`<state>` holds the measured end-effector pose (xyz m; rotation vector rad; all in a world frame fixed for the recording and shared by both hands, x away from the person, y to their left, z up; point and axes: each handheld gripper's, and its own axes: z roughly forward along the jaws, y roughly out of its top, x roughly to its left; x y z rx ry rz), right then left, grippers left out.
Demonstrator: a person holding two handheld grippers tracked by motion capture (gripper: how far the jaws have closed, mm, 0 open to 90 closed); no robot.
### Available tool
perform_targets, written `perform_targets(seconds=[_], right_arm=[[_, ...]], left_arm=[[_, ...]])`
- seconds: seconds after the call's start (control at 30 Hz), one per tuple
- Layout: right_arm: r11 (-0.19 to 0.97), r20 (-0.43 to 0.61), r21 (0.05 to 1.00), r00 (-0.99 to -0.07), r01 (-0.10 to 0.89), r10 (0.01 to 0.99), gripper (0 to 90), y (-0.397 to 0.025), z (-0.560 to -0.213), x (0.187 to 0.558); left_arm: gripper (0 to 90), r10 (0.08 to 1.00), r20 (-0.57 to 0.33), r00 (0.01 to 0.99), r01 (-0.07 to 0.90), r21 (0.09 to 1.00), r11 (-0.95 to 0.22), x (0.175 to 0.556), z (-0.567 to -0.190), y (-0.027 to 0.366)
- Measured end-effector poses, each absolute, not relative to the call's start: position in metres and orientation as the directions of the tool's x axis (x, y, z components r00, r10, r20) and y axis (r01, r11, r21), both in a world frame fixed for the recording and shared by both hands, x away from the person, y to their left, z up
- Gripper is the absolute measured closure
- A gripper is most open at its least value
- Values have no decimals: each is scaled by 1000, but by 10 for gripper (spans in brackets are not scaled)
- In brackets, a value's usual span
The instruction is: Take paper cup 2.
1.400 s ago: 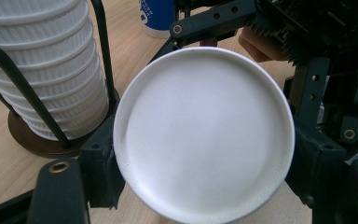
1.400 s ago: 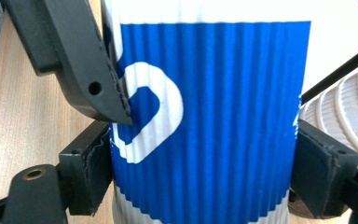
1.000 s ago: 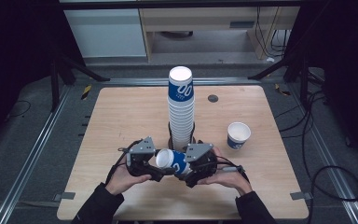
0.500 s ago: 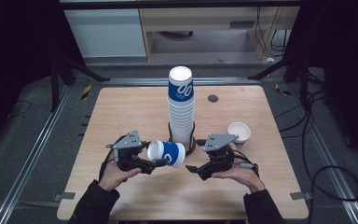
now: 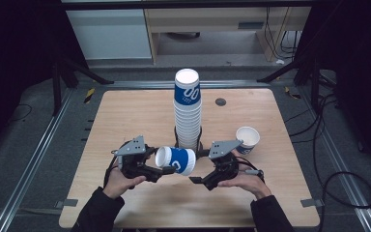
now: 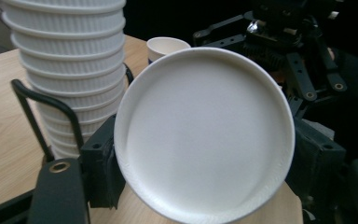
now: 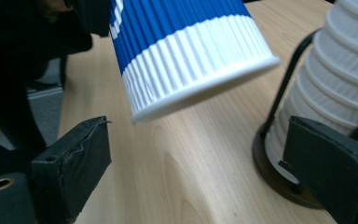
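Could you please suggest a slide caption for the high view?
Left tool holds a blue-and-white ribbed paper cup sideways beside the tall cup stack.

The held paper cup (image 5: 176, 160) is blue with fine ribs, a white band near its rim and a white bottom, the cup stack (image 5: 188, 112) is white below a blue top cup, both black grippers have black jaws, and the desk (image 5: 125, 116) is light wood.

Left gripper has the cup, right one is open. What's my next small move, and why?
Probably roll the left gripper to turn the blue cup mouth-up. It lies sideways above the table, the right gripper is open and clear of it, and the loose cup already stands mouth-up.
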<state>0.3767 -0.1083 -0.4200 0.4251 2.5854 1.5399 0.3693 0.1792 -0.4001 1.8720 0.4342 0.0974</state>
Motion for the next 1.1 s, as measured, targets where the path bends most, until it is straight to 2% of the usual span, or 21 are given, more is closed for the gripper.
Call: perform_targets(seconds=[0.7, 1.1], right_arm=[[419, 121, 889, -978, 182, 168, 99, -98, -428, 380], [407, 145, 894, -980, 188, 133, 142, -97, -432, 382]], left_arm=[[252, 242, -162, 957, 234, 923, -305, 363, -402, 164], [251, 237, -188, 953, 258, 914, -313, 365, -404, 164]])
